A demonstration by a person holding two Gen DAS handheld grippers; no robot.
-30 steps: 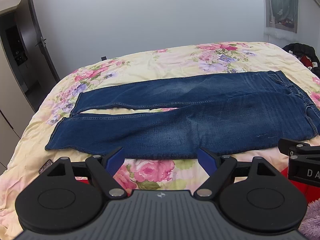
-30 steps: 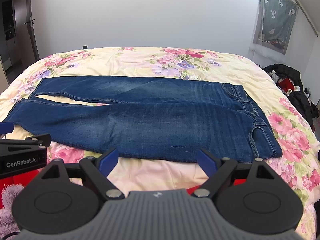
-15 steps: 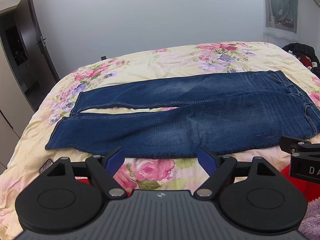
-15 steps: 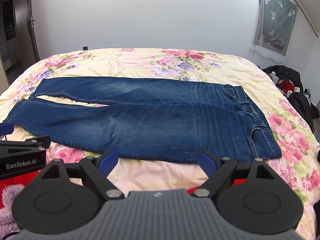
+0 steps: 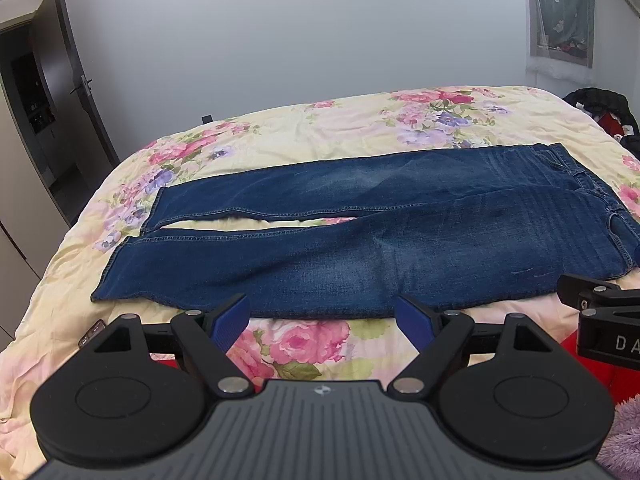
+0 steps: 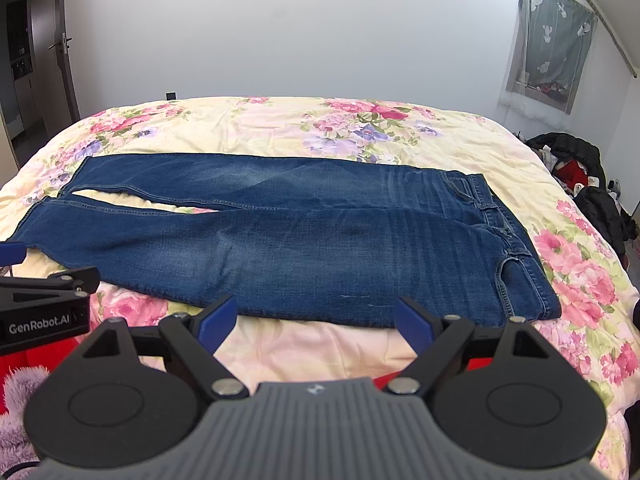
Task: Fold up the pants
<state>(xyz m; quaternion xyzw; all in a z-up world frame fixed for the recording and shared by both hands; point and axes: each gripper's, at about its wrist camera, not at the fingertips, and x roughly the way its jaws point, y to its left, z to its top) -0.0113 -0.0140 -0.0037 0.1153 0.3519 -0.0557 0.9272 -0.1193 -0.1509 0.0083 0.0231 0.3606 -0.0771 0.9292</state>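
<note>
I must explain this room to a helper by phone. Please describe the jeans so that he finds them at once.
Look at the big bed with the yellow floral quilt that fills the room. Across its near half lie the dark blue jeans, spread flat, waistband to the right, legs to the left. They are the only plain blue item on the flowered cover; the dark clothes pile lies off the bed.

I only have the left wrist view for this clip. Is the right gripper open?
Observer: Yes. The right gripper is open, fingers wide, with no cloth between them.
Operator: Where is it aimed?
Observer: At the near edge of the jeans, toward the waist end.
Operator: My view crops the waist. Is it all on the bed?
Observer: Yes. The whole waistband lies flat on the bed, short of its right edge.
</note>
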